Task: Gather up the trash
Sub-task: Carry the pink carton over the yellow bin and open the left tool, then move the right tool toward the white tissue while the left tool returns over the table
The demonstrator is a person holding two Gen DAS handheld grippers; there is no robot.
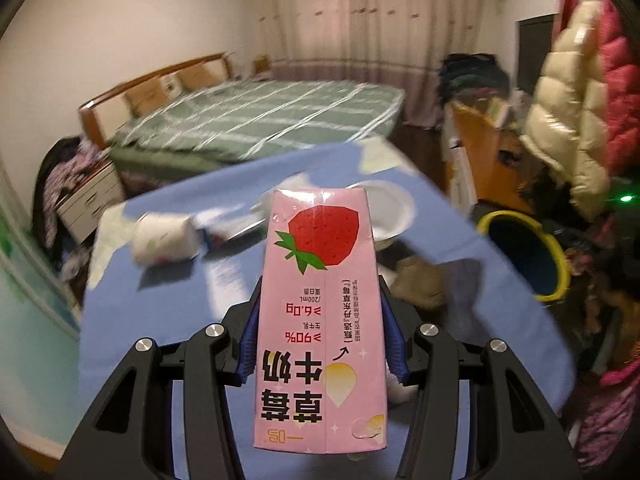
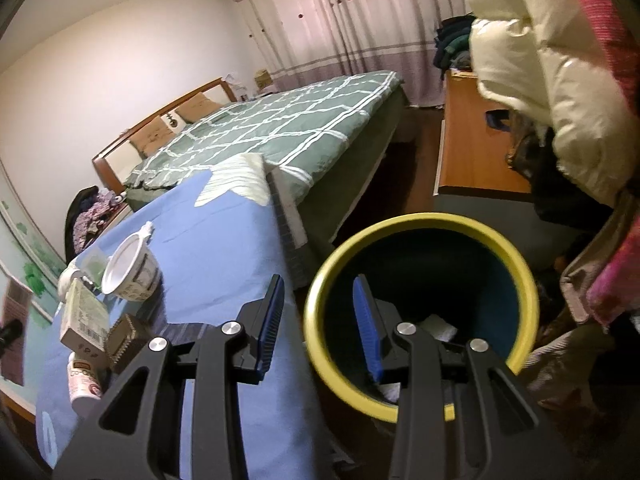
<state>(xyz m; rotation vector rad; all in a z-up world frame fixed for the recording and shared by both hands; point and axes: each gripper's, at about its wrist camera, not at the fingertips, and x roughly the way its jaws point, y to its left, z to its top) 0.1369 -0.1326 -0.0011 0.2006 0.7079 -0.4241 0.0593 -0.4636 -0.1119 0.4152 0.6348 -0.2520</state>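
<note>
Above the blue table, the left gripper clamps the pink milk carton; beside the table's edge, the right gripper hangs empty, jaws apart, over the yellow-rimmed bin.

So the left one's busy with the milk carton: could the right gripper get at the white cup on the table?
Probably yes: the right gripper is open and empty, and the white cup lies on its side on the blue cloth with nothing between them.

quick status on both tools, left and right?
Left tool: closed on the pink milk carton, lifted off the table.
Right tool: open, holding nothing, by the yellow-rimmed bin.
</note>
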